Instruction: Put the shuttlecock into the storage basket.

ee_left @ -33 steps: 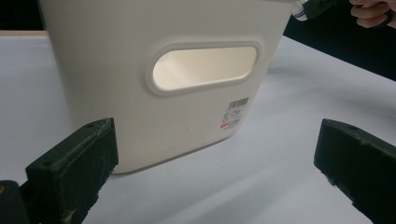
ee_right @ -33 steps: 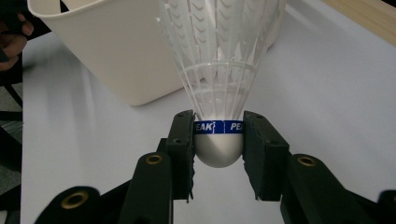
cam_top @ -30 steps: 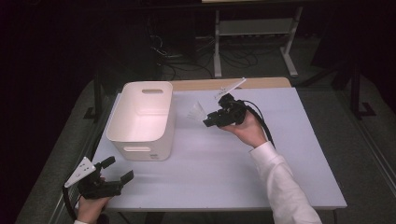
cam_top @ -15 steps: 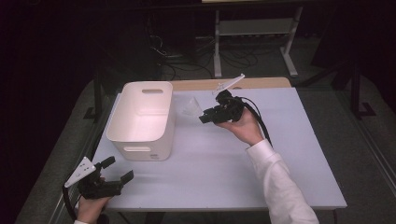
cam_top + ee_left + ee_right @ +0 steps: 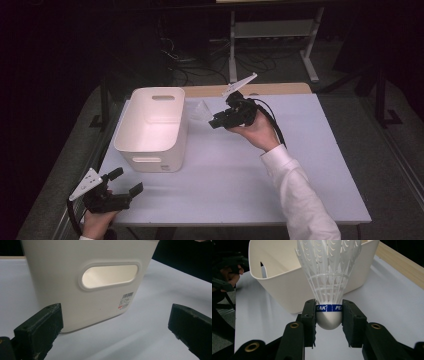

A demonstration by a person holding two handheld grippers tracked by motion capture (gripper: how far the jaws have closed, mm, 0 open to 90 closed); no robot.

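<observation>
A white feathered shuttlecock [image 5: 329, 282] with a blue band is clamped by its cork base in my right gripper [image 5: 329, 316]. In the high view that right gripper [image 5: 216, 122] hangs above the table just right of the white plastic bin [image 5: 152, 150], with the shuttlecock [image 5: 201, 110] pointing toward the bin's right wall. My left gripper [image 5: 125, 183] rests open at the table's front left corner, jaws wide apart and holding nothing. In the left gripper view the bin's near end wall [image 5: 62, 290] with its oval handle slot stands just ahead of the jaws.
The white table top [image 5: 240, 175] is bare to the right and front of the bin. A wooden strip [image 5: 270, 90] runs along the far edge. Beyond it stand a metal frame [image 5: 270, 35] and cables on a dark floor.
The right gripper with the shuttlecock has lifted slightly and drifted a little toward the bin. The left gripper has stayed put.
</observation>
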